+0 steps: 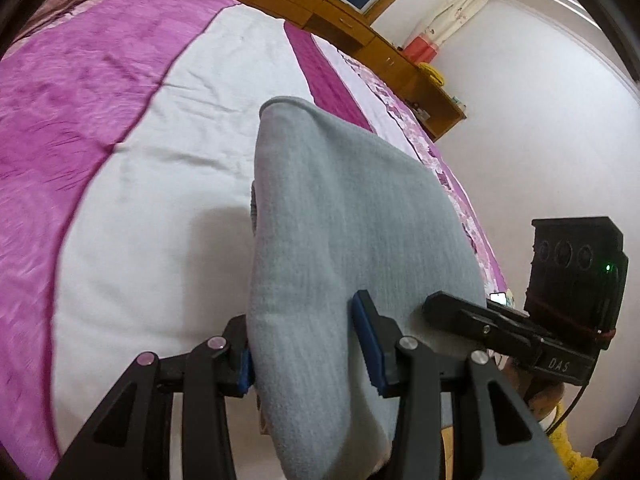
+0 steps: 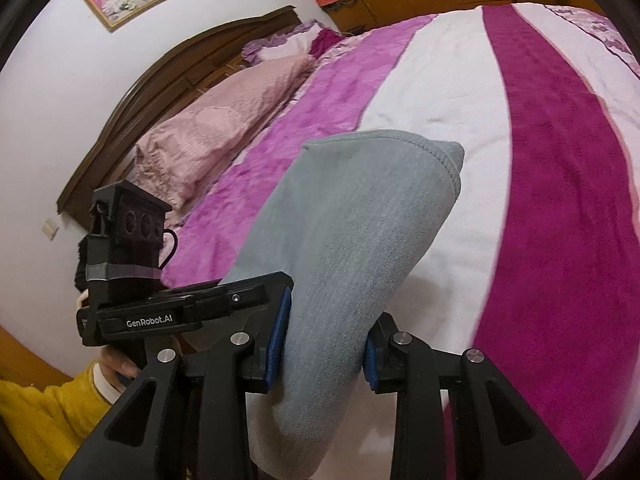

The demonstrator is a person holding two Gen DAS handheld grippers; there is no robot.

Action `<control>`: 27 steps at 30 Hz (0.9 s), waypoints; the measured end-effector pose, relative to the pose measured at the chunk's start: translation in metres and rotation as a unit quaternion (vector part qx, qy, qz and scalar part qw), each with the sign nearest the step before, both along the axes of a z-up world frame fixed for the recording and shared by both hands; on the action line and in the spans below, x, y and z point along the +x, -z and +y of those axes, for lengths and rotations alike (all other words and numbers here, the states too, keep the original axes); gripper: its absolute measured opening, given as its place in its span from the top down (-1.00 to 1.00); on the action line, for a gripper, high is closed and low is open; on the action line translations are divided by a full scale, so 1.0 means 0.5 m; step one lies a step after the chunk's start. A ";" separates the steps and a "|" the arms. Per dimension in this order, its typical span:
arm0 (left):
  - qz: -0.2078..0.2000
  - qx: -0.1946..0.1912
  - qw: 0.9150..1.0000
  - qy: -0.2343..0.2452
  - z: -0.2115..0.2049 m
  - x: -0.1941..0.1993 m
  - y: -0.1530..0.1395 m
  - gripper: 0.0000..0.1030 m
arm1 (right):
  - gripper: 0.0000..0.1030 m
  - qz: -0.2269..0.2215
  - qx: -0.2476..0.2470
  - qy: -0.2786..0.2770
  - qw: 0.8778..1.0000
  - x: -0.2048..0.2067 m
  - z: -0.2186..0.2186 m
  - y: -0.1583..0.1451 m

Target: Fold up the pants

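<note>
Bed carries it all: bedspread in white, pink and magenta stripes, floral border along the far edge. Pink pillow lies at the headboard end, a purple one behind it.

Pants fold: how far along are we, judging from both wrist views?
Done: the grey pants already look doubled over, with a rounded fold edge at the far end. In hand: the left gripper and right gripper each clamp the bundle, holding it above the bed cover. Left: lay it down on the bed, let go, and probably make another fold; how many folds are in already cannot be told.
</note>
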State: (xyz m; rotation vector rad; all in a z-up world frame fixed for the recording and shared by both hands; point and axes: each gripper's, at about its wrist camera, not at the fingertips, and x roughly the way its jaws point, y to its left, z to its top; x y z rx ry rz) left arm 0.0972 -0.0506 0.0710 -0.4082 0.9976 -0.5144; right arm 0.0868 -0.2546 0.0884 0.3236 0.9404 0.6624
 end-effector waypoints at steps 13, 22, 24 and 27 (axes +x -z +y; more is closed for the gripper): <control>0.012 0.076 0.997 0.033 -0.077 0.075 0.106 0.10 | 0.44 0.049 -0.078 0.075 0.993 0.082 -0.053 0.150; -0.009 0.132 0.990 0.051 -0.080 0.021 0.055 0.11 | 0.41 0.057 -0.039 0.133 0.989 0.013 -0.096 0.145; -0.015 0.144 0.988 0.049 -0.072 0.001 0.047 0.10 | 0.41 0.054 -0.043 0.143 0.987 -0.017 -0.104 0.137; -0.019 0.162 0.986 0.035 -0.061 -0.027 0.042 0.10 | 0.41 0.053 -0.046 0.159 0.985 -0.058 -0.107 0.131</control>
